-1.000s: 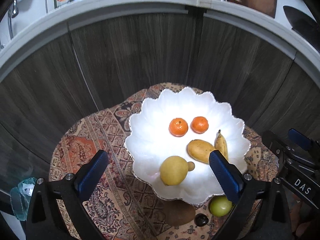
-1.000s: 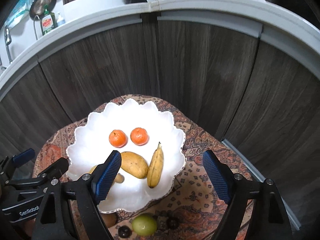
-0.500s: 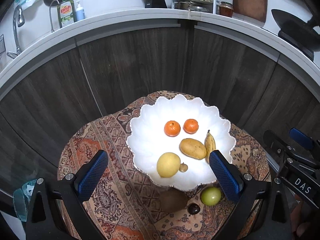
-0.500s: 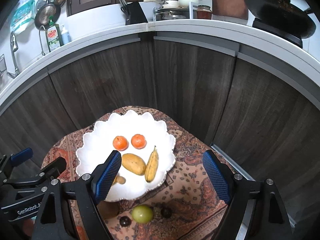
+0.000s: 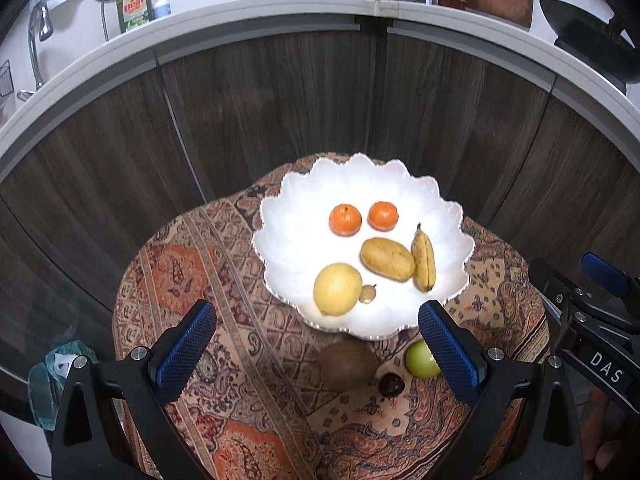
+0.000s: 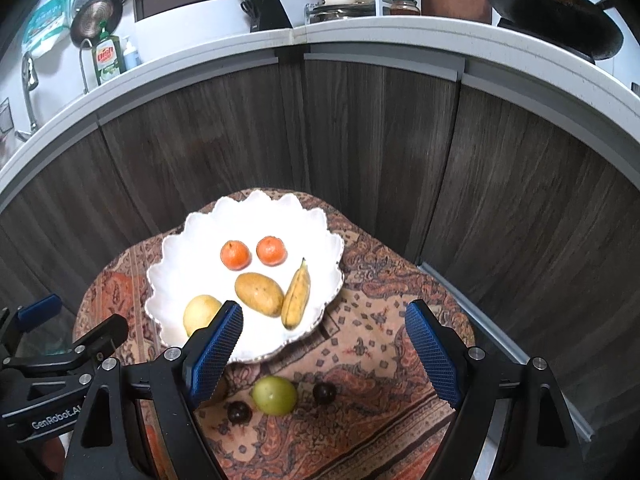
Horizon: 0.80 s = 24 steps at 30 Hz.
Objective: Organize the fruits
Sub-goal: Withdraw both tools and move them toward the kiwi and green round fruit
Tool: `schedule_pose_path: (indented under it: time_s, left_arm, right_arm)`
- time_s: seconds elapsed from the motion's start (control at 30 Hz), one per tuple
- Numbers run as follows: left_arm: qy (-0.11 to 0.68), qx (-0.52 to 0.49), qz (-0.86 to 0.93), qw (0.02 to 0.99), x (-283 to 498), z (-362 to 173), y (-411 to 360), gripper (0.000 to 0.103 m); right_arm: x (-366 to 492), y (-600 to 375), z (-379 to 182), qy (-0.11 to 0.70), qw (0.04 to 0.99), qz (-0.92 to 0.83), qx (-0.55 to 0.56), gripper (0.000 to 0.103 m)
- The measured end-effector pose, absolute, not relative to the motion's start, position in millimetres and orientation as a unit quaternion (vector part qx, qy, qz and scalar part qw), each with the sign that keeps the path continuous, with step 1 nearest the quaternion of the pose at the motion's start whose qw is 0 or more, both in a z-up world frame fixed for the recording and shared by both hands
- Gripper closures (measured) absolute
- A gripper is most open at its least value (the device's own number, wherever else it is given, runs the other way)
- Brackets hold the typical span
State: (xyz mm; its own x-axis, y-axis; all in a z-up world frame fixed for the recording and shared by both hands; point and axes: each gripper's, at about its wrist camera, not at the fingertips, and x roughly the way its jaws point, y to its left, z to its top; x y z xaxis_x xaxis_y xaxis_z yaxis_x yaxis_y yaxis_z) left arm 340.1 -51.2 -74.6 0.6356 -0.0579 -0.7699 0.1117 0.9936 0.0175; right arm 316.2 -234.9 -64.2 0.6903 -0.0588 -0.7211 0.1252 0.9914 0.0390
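Observation:
A white scalloped plate [image 5: 298, 200] [image 6: 176, 256] rests on a small table under a patterned cloth [image 5: 192, 280]. On it lie two oranges [image 5: 345, 220] [image 6: 235, 255], a mango [image 5: 387, 259] [image 6: 259, 294], a banana [image 5: 424, 258] [image 6: 296, 295], a yellow lemon [image 5: 337, 289] [image 6: 200, 312] and a small brown fruit [image 5: 367, 293]. On the cloth in front of the plate sit a kiwi [image 5: 347, 364], a green apple [image 5: 418, 358] [image 6: 274, 395] and dark plums [image 5: 391, 385] [image 6: 324, 393]. My left gripper [image 5: 316, 350] and right gripper [image 6: 324, 348] hang open above the cloth, both empty.
Dark wooden cabinet fronts [image 5: 280, 100] curve behind the table under a white counter [image 6: 360, 36] holding dish soap [image 5: 134, 8], pots and a wok [image 6: 552, 20]. A green bag [image 5: 52, 376] lies at the lower left. A pale floor strip [image 6: 500, 328] runs to the right.
Both grippers have drawn back from the plate, so it looks smaller and more of the cloth, apple, kiwi and plums shows. Both stay open.

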Motion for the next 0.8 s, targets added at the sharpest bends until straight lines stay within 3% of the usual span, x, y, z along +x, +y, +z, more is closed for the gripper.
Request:
schedule_pose_path:
  time_s: [0.8]
  left_arm:
    - [0.481, 0.044, -0.053, 0.874, 339.4, -151.7, -57.6, 0.0]
  right_arm:
    - [311.8, -238.5, -139.8, 0.443, 0.894, -0.041, 0.042, 0.019]
